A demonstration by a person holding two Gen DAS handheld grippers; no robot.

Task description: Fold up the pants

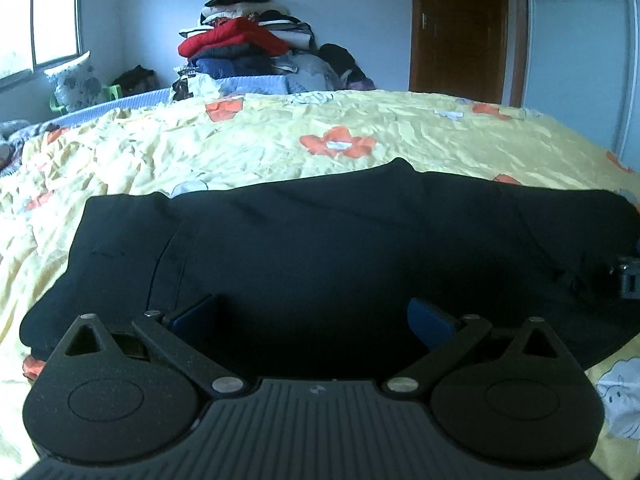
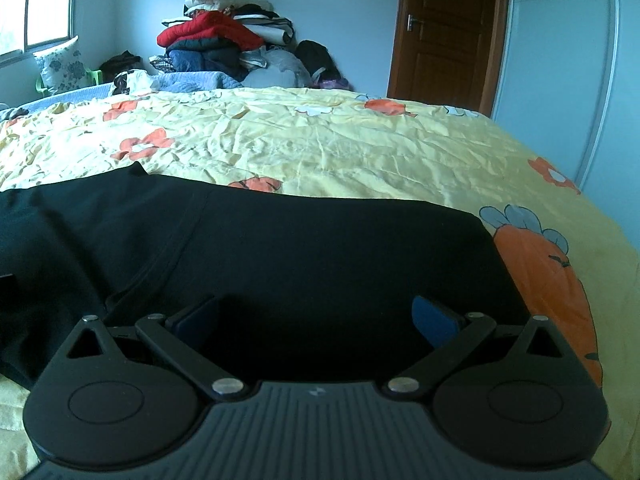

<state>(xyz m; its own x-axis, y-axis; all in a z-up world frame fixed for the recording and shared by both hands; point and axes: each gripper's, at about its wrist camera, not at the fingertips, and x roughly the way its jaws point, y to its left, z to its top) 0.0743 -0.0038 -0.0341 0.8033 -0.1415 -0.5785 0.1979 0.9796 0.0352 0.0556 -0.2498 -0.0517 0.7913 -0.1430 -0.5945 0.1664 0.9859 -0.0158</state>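
— Pants (image 1: 320,240), black, lie flat across the near part of the bed, on the yellow flowered bedspread (image 1: 248,140). How do the tongs stand?

— The left gripper (image 1: 314,316) is spread wide, blue pads (image 1: 430,320) well apart, low over the dark cloth near its near edge; nothing is pinched between them. The right gripper (image 2: 316,316) is spread just as wide over the other end, also holding nothing. Whether the pads touch the fabric cannot be told.

— Edges and room?

— The garment's far edge runs side to side; beyond it the bedspread is bare up to a clothes pile (image 1: 244,40) by the wall. A wooden door (image 2: 444,32) stands at the right.

— Its long axis?

— Left to right across both views. In the right wrist view its end stops just short of an orange print (image 2: 544,280).
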